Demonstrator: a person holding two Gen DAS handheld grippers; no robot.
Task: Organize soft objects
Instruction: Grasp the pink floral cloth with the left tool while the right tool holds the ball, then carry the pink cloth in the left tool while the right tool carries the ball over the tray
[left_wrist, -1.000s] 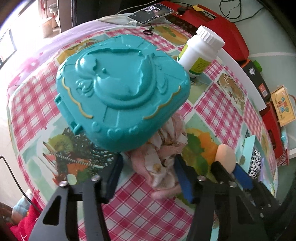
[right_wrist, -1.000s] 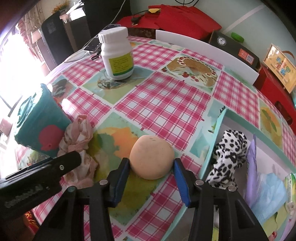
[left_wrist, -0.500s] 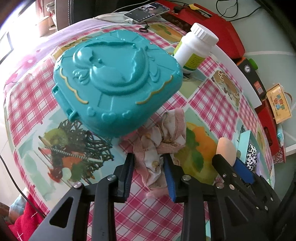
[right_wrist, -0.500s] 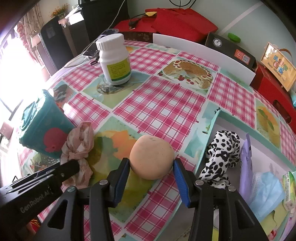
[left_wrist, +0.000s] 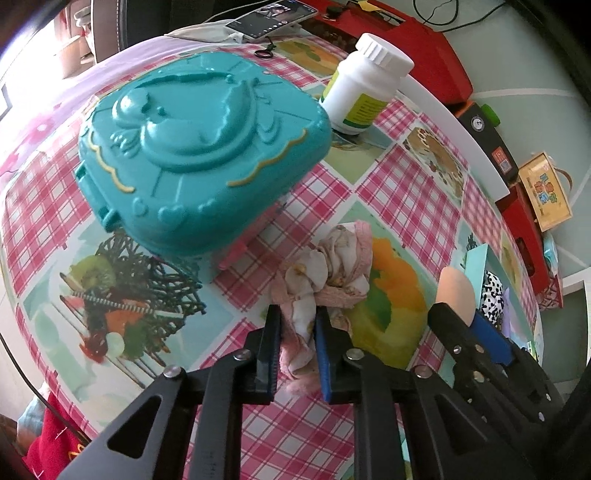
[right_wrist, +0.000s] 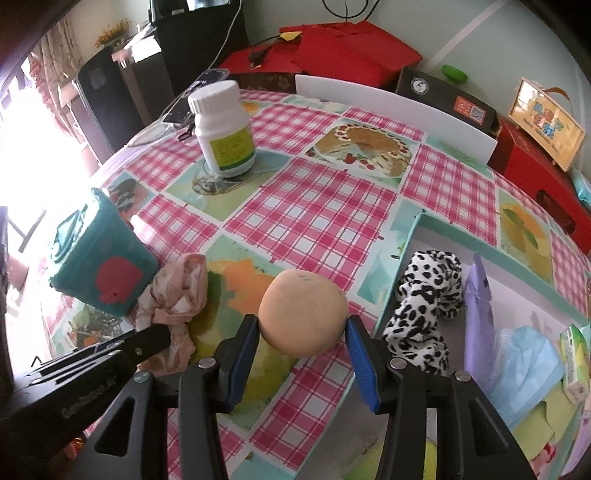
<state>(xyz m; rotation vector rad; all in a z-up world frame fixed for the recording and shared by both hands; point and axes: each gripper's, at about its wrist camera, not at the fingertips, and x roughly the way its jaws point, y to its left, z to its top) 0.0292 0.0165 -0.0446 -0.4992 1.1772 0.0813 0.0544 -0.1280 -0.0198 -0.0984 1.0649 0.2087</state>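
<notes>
1. The box, at the right of the right wrist view, already holds a spotted plush, so it is likely the destination.
2. The right gripper clamps the peach ball, mid-frame.
3. The left gripper pinches the pink cloth, lower centre.

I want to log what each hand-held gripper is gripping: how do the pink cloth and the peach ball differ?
The pink floral cloth is crumpled and shapeless; the peach ball is smooth and round. The left hand-held gripper has closed narrowly on one end of the cloth, while the right hand-held gripper spans the ball's full width. The cloth lies beside the teal case; the ball is next to the teal box. Both are soft items over the checkered tablecloth.
</notes>
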